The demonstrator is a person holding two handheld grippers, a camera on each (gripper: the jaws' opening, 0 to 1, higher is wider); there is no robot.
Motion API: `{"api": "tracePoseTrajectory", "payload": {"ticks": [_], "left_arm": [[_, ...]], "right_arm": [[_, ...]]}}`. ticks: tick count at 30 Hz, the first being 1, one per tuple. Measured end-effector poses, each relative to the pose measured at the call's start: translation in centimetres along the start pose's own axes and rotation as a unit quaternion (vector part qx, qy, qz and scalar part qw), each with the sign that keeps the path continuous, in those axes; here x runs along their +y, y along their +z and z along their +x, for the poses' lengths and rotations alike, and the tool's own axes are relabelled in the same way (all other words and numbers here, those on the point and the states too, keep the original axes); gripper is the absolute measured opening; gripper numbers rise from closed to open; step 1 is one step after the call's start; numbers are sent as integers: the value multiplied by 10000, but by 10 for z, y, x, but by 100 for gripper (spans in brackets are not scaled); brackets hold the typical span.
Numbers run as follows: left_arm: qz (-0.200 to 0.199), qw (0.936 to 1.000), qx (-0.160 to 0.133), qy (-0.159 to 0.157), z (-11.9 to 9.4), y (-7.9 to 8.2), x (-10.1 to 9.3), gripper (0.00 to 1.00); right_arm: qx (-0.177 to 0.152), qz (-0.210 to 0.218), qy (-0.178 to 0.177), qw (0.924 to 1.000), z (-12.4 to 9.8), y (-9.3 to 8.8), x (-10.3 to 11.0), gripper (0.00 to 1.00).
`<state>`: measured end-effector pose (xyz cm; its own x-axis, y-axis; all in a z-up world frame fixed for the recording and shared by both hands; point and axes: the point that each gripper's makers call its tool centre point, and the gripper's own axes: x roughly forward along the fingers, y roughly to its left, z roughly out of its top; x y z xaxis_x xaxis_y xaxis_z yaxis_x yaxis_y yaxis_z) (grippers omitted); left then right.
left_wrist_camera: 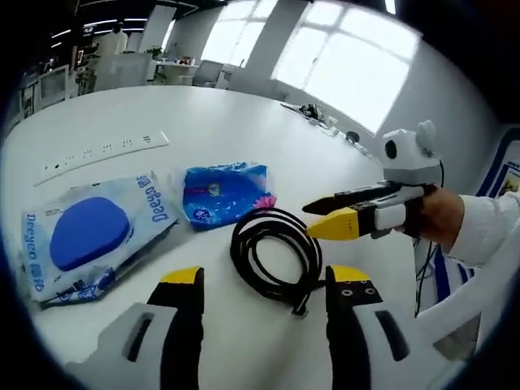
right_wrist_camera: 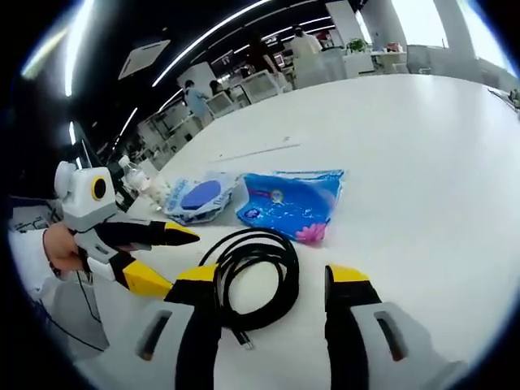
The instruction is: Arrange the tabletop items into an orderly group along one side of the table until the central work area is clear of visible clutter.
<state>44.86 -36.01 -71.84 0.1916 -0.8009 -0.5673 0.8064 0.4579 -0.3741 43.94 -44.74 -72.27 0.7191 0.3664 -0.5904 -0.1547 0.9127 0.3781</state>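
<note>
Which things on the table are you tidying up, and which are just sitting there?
For tidying:
black cable coil
blue packet with pink corner
clear bag with a blue round pad

Just sitting there:
white power strip
clutter at the far table edge
desks and chairs in the background

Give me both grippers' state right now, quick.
Left gripper: open, holding nothing, fingers just short of the black cable.
Right gripper: open, holding nothing, fingers either side of the cable coil on the table.

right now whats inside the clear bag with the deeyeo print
A blue oval pad shows through the clear bag on the white table. Anything behind the pad is covered.
</note>
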Motion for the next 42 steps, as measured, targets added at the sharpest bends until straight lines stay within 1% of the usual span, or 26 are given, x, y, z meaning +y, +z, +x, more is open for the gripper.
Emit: {"api": "tracePoseTrajectory", "payload": {"ticks": [6,8,10,11,13,16,22,24,26,30,32,34,35,42], "left_arm": [[67,9999,-95,-1,-13,4,0,63],[250,9995,-207,52,-19,8,1,63],[207,9995,-218,26,-23,9,0,65],[218,9993,-287,-6,-26,11,-2,68],[317,9989,-348,-22,-31,14,-3,69],[408,9986,-348,-11,-40,13,-3,69],[388,9983,-423,21,-57,12,-2,71],[401,9978,-518,32,-66,15,-1,72],[387,9978,-537,30,-72,14,-1,74],[352,9973,-634,88,-92,13,3,76],[334,9970,-688,115,-103,12,5,78],[343,9968,-701,148,-110,10,8,78],[329,9967,-721,183,-117,9,10,78],[273,9953,-834,411,-159,-3,24,79]], "right_arm": [[-89,-54,48,9999,-6,6,6,53],[-102,-78,70,9999,-9,8,9,54],[-142,-90,125,9998,-12,11,14,56],[-142,-123,140,9997,-14,12,17,57],[-144,-218,156,9995,-16,13,20,57],[-174,-253,192,9993,-21,14,22,58],[-273,-352,314,9985,-28,18,33,63],[-349,-383,425,9978,-32,20,41,67],[-365,-430,459,9974,-34,21,45,69],[-352,-605,532,9961,-39,19,54,72],[-325,-645,538,9959,-41,17,56,72],[-334,-677,541,9957,-42,17,56,73],[-363,-705,558,9953,-45,16,62,73],[-503,-729,628,9941,-57,17,76,76]]}}
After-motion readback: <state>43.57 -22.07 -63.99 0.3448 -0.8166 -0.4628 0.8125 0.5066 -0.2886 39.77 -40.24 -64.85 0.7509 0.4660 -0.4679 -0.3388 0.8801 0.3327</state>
